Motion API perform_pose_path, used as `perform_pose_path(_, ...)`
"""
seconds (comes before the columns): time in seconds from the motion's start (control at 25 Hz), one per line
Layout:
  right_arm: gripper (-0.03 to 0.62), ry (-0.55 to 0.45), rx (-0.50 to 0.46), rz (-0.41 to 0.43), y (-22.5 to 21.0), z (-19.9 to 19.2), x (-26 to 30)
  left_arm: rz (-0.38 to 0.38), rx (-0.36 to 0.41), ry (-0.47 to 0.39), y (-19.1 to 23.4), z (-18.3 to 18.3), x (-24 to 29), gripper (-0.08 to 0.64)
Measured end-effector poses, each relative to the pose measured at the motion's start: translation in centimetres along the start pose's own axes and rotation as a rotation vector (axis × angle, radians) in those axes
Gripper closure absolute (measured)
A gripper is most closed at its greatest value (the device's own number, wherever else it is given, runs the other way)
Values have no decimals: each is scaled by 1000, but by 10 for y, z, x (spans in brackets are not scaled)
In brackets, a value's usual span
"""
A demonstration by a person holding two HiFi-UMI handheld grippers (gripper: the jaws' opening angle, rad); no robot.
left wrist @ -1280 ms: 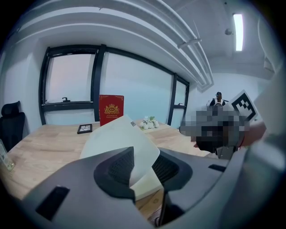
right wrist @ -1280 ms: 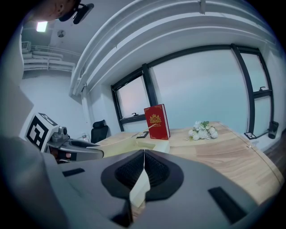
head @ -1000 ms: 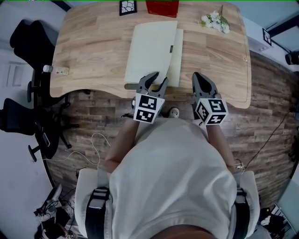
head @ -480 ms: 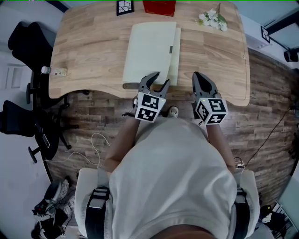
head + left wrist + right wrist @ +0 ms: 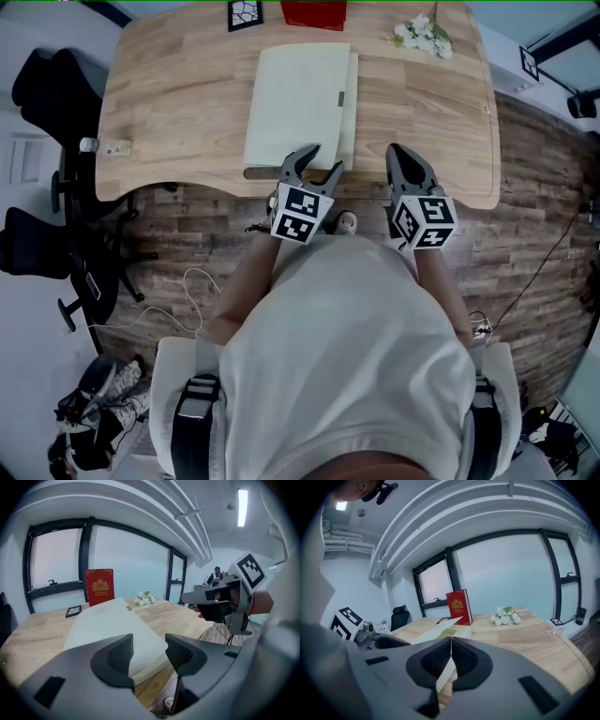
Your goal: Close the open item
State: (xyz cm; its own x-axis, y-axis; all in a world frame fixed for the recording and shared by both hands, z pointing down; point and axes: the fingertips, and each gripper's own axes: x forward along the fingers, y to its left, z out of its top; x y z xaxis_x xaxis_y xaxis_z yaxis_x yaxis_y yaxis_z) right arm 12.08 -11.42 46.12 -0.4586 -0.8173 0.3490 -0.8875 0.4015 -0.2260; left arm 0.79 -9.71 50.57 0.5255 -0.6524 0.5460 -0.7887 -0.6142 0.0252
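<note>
A cream folder [image 5: 296, 101] lies flat on the wooden table [image 5: 178, 94], its cover down and a small clasp on its right strip. My left gripper [image 5: 315, 163] hovers at the folder's near right corner. Its jaws have just been opening and now stand open. The folder's [image 5: 105, 620] near edge shows through the gap, with neither pad pressing on it. My right gripper [image 5: 405, 165] stays over the table's front edge, to the right of the folder, shut with nothing in it [image 5: 451, 656]. The left gripper view catches the right gripper [image 5: 216, 603] off to the right.
A red book [image 5: 312, 13] and a small framed picture [image 5: 246, 13] stand at the table's far edge. White flowers [image 5: 415, 36] lie at the far right. A small bottle [image 5: 103, 145] sits near the left edge. Black office chairs [image 5: 42, 84] stand left of the table.
My left gripper's jaws have spread wider at the folder's near corner. The folder stays flat and the right gripper has kept its place.
</note>
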Motion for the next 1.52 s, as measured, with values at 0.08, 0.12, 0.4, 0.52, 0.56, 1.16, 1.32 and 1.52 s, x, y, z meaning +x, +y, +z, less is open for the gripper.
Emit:
perform_pose_path(0.08,572,2,0,-2,-1,0,0,-10,-3,2,-1,0,1,347)
perform_pose_path(0.12,573,3,0,-2,-1,0,0,-16,-5,6,-2,-1,2,345)
perform_pose_path(0.4,572,9,-3,-6,-2,-1,3,-61,2,33,-6,-7,8,327)
perform_pose_path(0.52,572,12,-4,-9,-3,-1,4,-78,-20,34,-7,-9,10,325)
perform_pose_path(0.56,572,12,-4,-10,-3,-2,4,-82,-30,37,-7,-10,10,324)
perform_pose_path(1.16,572,20,1,-18,-3,-3,10,-68,-195,63,19,-25,18,324)
perform_pose_path(1.32,572,23,1,-21,-3,-4,10,-52,-211,84,25,-30,22,353)
perform_pose_path(1.52,572,25,3,-20,-2,-4,12,-28,-226,81,31,-29,26,362)
